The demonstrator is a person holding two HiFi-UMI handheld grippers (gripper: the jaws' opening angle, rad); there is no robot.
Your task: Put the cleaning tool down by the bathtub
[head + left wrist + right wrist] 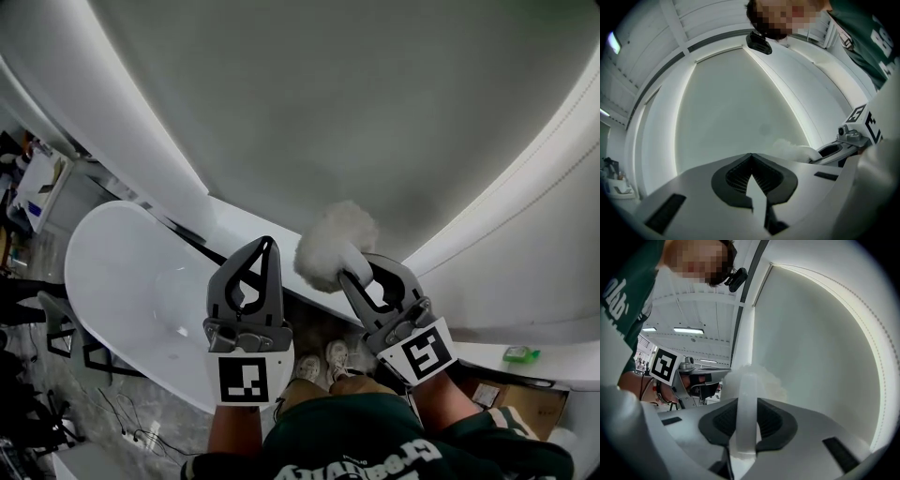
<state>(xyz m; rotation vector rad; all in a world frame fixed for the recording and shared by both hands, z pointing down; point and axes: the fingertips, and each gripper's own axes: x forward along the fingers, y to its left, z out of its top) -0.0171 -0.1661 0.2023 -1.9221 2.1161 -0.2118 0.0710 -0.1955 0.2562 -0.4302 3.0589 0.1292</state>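
My right gripper [362, 270] pinches the cleaning tool [333, 246] by its slim handle, my left gripper [266, 246] is closed and empty, and I fear the fluffy head may pivot loose before the bathtub [122, 272].

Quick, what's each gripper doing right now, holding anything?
The left gripper: closed, empty.
The right gripper: closed on the handle of the fluffy white cleaning tool.

Place: mock bathroom set up inside a larger work hall; white freestanding bathtub [122, 281] on a grey marbled floor [52, 412]; curved white wall [375, 112] edged by a light strip [506, 183]; loose cables [117, 417] and cardboard box [530, 408] alongside; long ceiling lamps [686, 330] beyond.
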